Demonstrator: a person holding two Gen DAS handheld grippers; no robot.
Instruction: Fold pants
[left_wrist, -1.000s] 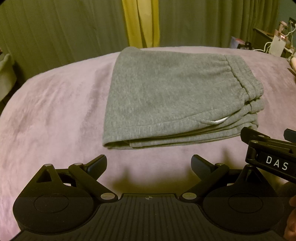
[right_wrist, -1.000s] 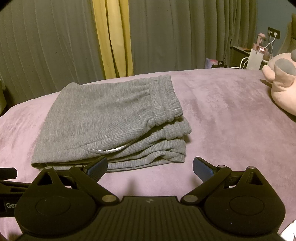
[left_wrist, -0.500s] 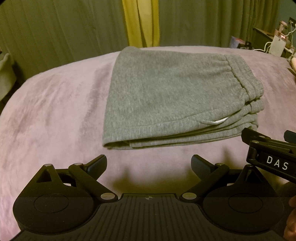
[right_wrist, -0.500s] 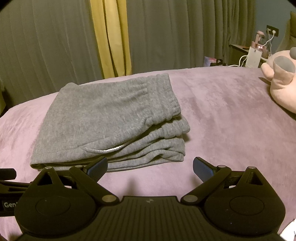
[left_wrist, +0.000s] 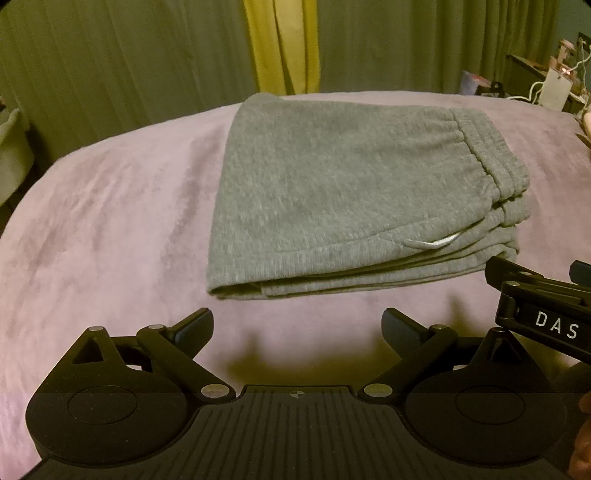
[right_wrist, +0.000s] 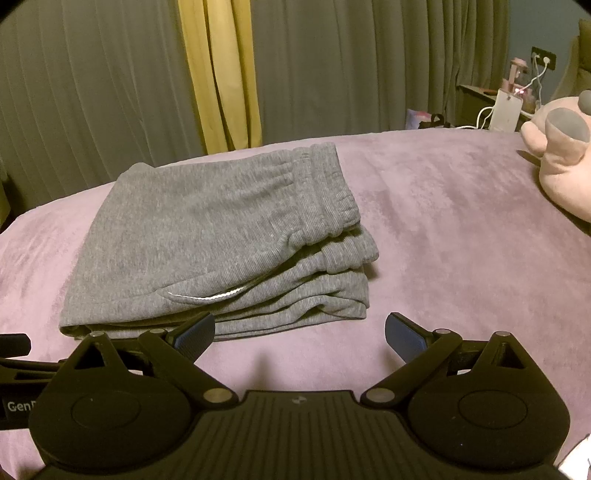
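Grey sweatpants (left_wrist: 351, 192) (right_wrist: 221, 236) lie folded into a flat stack on a mauve bed cover (left_wrist: 110, 229) (right_wrist: 461, 229), elastic waistband to the right, a white drawstring showing at the near edge. My left gripper (left_wrist: 297, 326) is open, held just short of the stack's near edge with nothing between its fingers. My right gripper (right_wrist: 300, 330) is open too, in front of the stack's near right corner, its left fingertip (right_wrist: 195, 334) overlapping the fabric edge in view. The right gripper's body (left_wrist: 543, 306) shows at the right of the left wrist view.
A pink plush toy (right_wrist: 557, 158) lies on the bed at far right. Green and yellow curtains (right_wrist: 221, 74) hang behind the bed. A side shelf with chargers and cables (right_wrist: 509, 107) stands at back right.
Both grippers stay open and almost still. The right wrist view has shifted slightly, so the pants sit a little lower and further left in it.
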